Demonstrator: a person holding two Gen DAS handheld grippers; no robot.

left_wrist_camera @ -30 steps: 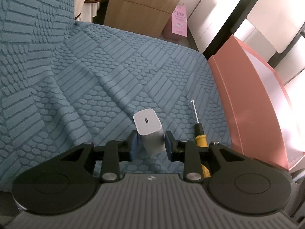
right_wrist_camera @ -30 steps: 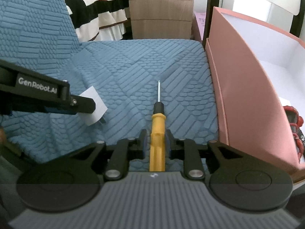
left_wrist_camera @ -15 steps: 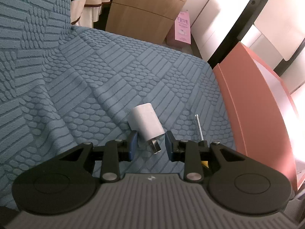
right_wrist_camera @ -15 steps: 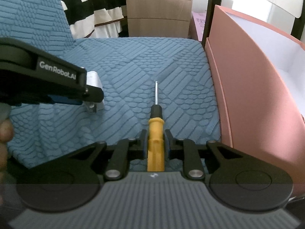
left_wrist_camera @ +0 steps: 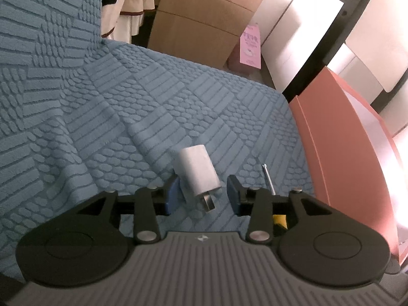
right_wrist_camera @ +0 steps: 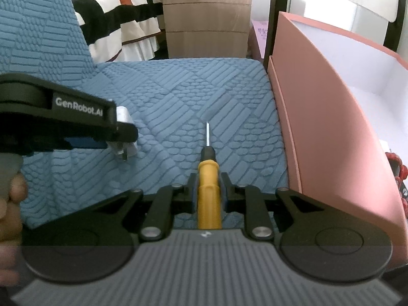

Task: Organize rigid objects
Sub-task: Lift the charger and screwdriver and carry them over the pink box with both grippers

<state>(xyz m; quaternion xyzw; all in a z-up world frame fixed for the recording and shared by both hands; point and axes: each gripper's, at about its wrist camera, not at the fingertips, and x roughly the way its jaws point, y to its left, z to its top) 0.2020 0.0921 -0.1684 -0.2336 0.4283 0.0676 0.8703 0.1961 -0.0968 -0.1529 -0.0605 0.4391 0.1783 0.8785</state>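
A white charger plug [left_wrist_camera: 196,176] lies tilted between the jaws of my left gripper [left_wrist_camera: 202,195], prongs toward the camera. These jaws are opening; the right pad stands clear of the plug. In the right wrist view the left gripper [right_wrist_camera: 112,132] hovers over the blue cushion with the charger [right_wrist_camera: 123,114] at its tip. My right gripper [right_wrist_camera: 208,187] is shut on the yellow handle of a screwdriver [right_wrist_camera: 207,211], whose thin blade points away over the cushion. The screwdriver's shaft [left_wrist_camera: 267,178] shows right of the left gripper.
A tall pink box [right_wrist_camera: 318,132] with a white inside stands along the cushion's right edge; something red [right_wrist_camera: 395,163] lies in it. A wooden cabinet [right_wrist_camera: 206,15] and striped bedding [right_wrist_camera: 119,17] are behind. A hand [right_wrist_camera: 10,204] is at the left.
The charger flipped from port side facing the camera to prongs facing it, and the left jaws spread apart from it. The right jaws closed onto the screwdriver handle.
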